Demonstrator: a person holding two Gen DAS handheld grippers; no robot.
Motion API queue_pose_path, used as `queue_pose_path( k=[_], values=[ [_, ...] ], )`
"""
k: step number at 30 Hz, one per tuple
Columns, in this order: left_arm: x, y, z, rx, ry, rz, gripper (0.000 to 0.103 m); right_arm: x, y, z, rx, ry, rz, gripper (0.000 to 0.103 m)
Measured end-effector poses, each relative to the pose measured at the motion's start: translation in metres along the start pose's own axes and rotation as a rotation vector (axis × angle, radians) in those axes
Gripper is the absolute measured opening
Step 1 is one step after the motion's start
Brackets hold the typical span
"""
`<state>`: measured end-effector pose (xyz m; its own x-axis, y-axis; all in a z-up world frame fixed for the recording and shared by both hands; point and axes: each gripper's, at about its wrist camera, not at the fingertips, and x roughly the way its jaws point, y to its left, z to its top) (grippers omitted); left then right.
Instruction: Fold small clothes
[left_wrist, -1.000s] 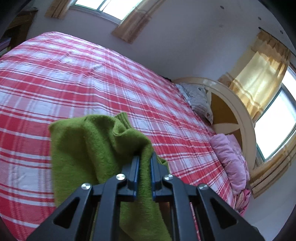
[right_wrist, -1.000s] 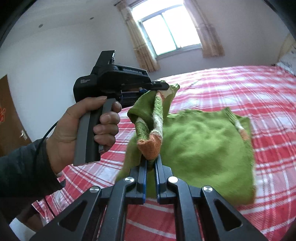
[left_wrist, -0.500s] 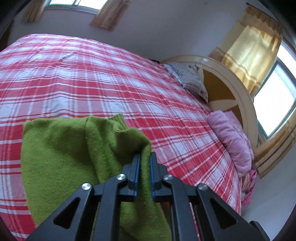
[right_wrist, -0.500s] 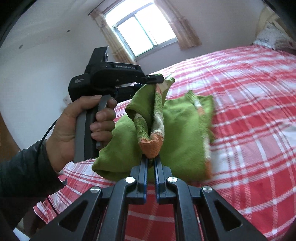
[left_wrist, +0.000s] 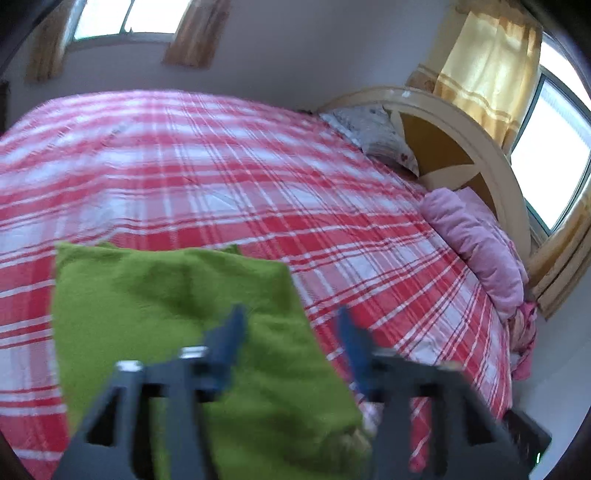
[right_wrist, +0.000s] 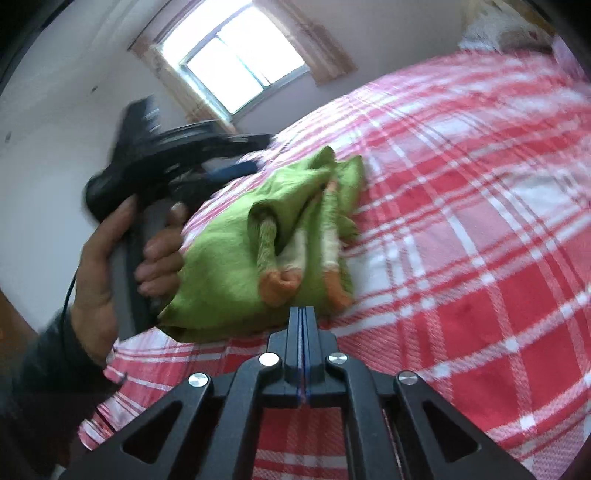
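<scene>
The green sweater lies on the red-and-white plaid bedspread, folded into a flat rectangle from the left wrist view, near the foot-side edge of the bed. The left gripper hangs right over it, its blue-padded fingers spread wide apart with nothing between them; one finger sits above the green knit, the other above the plaid just beside the sweater's right edge. This view is smeared with motion blur, so fine detail is lost.

Over to the right wrist view: the right gripper has its jaws pressed flat together, no cloth caught in the seam, tips just short of the sweater's near edge. The sweater here shows bunched folds on top, with two ribbed cuffs in cream and orange lying side by side on the green. To its left, the left hand wraps a grey handle, and the black body of the left gripper reaches out above the far side of the garment; its lettering is too blurred to read. No readable brand or label shows anywhere on the sweater or the tools.

Around the bed: a pink pillow rests against the cream curved headboard, a pale patterned pillow beside it, yellow curtains at the side window, and a bright window with tan curtains on the far wall.
</scene>
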<state>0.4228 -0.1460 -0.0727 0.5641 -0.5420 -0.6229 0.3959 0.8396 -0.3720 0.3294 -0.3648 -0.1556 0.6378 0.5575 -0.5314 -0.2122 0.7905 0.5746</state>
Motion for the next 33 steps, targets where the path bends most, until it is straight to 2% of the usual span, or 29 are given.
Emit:
queue_pose_path(
  k=[1, 3, 5, 7, 8, 10, 12, 17, 19, 21, 24, 26, 27, 29, 33],
  values=[
    [-0.014, 0.003, -0.006, 0.011, -0.045, 0.010, 0.086, -0.002, -0.004, 0.000, 0.028, -0.002, 0.009, 0.000],
    [-0.030, 0.008, -0.018, 0.046, -0.069, 0.053, 0.086, -0.005, -0.008, 0.003, 0.056, -0.014, 0.012, 0.002],
    [-0.046, 0.014, -0.035, 0.077, -0.088, 0.103, 0.087, -0.009, -0.006, 0.007, 0.052, -0.027, -0.005, 0.014],
    [-0.059, 0.022, -0.056, 0.100, -0.106, 0.164, 0.092, -0.011, -0.001, 0.016, 0.019, -0.040, -0.002, 0.062],
    [-0.065, 0.028, -0.066, 0.099, -0.122, 0.189, 0.094, -0.013, 0.002, 0.021, 0.009, -0.059, 0.001, 0.065],
    [-0.067, 0.036, -0.079, 0.094, -0.127, 0.225, 0.096, -0.014, 0.011, 0.039, -0.028, -0.088, 0.045, 0.065],
    [-0.062, 0.045, -0.088, 0.068, -0.098, 0.231, 0.096, -0.005, 0.020, 0.060, -0.059, -0.076, 0.050, 0.065],
    [-0.052, 0.066, -0.105, -0.039, -0.073, 0.187, 0.096, 0.041, 0.018, 0.097, -0.006, 0.031, 0.079, 0.063],
    [-0.055, 0.068, -0.103, -0.054, -0.094, 0.167, 0.099, 0.057, 0.018, 0.102, -0.013, 0.067, 0.080, 0.059],
    [-0.052, 0.071, -0.104, -0.070, -0.085, 0.162, 0.101, 0.073, 0.016, 0.102, -0.019, 0.110, 0.045, 0.053],
    [-0.050, 0.077, -0.107, -0.093, -0.068, 0.134, 0.102, 0.089, 0.013, 0.099, -0.026, 0.151, 0.024, 0.053],
    [-0.048, 0.082, -0.107, -0.119, -0.059, 0.112, 0.103, 0.097, 0.011, 0.096, -0.023, 0.169, 0.028, 0.040],
    [-0.049, 0.083, -0.109, -0.129, -0.058, 0.103, 0.103, 0.100, 0.011, 0.094, -0.026, 0.181, 0.021, 0.021],
    [-0.050, 0.087, -0.111, -0.159, -0.058, 0.088, 0.103, 0.099, 0.012, 0.093, -0.034, 0.174, 0.004, 0.018],
    [-0.050, 0.089, -0.113, -0.172, -0.047, 0.071, 0.103, 0.063, 0.024, 0.108, -0.074, 0.076, 0.008, 0.015]
  ],
)
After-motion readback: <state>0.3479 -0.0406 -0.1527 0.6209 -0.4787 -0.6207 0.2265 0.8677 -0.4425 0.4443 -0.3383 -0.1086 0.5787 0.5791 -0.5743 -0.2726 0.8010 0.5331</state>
